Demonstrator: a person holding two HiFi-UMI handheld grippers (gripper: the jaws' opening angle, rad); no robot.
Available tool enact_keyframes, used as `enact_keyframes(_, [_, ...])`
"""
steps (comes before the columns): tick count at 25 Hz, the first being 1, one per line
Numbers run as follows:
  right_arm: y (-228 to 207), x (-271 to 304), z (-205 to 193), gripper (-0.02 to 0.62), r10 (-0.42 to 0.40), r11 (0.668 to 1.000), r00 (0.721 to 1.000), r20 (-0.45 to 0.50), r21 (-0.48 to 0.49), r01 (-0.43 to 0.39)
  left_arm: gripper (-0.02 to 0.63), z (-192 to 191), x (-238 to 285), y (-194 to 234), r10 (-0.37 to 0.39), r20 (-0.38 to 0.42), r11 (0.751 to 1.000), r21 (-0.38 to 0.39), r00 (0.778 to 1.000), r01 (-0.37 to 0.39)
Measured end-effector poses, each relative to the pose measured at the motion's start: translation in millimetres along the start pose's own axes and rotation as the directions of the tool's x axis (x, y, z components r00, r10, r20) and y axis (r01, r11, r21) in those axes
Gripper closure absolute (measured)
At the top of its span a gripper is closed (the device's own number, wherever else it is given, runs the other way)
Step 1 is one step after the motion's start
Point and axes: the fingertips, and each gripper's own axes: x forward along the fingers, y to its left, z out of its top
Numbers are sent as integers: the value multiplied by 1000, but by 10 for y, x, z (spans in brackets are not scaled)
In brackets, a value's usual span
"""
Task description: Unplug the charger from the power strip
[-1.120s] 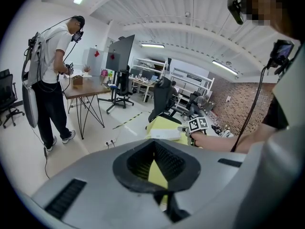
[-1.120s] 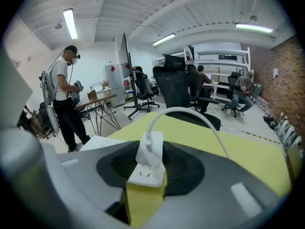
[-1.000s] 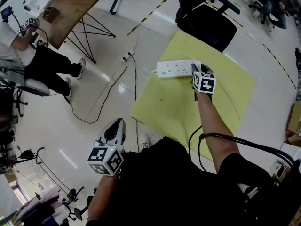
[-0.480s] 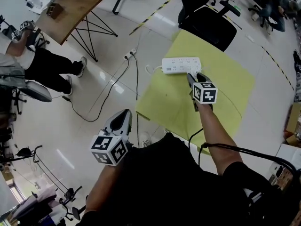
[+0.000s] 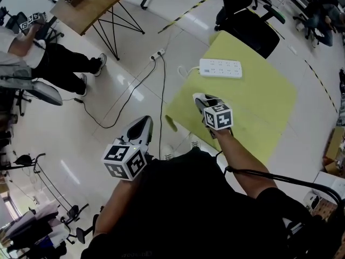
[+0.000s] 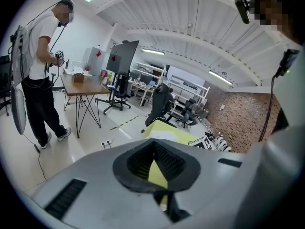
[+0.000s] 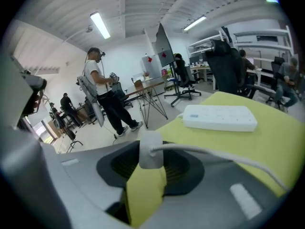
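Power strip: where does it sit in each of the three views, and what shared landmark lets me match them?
Head view: the power strip lies at upper centre, near the yellow table's far left edge.
Left gripper view: a pale patch just above the jaws is probably it; too small to be sure.
Right gripper view: right of centre, flat on the table beyond the jaws.
Shared landmark: the yellow table.

Your right gripper [image 5: 201, 100] hovers above the near edge of the yellow mat [image 5: 264, 104]; the power strip [image 5: 220, 68] lies at the mat's far end.
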Motion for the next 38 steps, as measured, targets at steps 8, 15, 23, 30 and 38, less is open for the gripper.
enact_keyframes(8, [674,339,-192,454,91,968,990,-103,-224,-112,601,-48,-227,176,19,25,999,-31,1000,-18])
enact_keyframes(15, [693,504,-371,453,14,921,986,-167,-382,-78,601,-88,-367,294,27,37,998,-49,999,-26])
enact_keyframes(23, [621,503,-458,379,-13,921,981,-192,-384,-63,601,-103,-380,352,8,28,999,-51,1000,-6])
enact_keyframes(30, [388,394,-542,360,-63,958,973,-224,-287,-4,601,-51,-268,294,-40,21,998,-37,999,41])
enact_keyframes(38, [154,78,-712,360,-122,986,959,-255,-145,86,601,-20,-178,146,-128,20,992,-7,992,128])
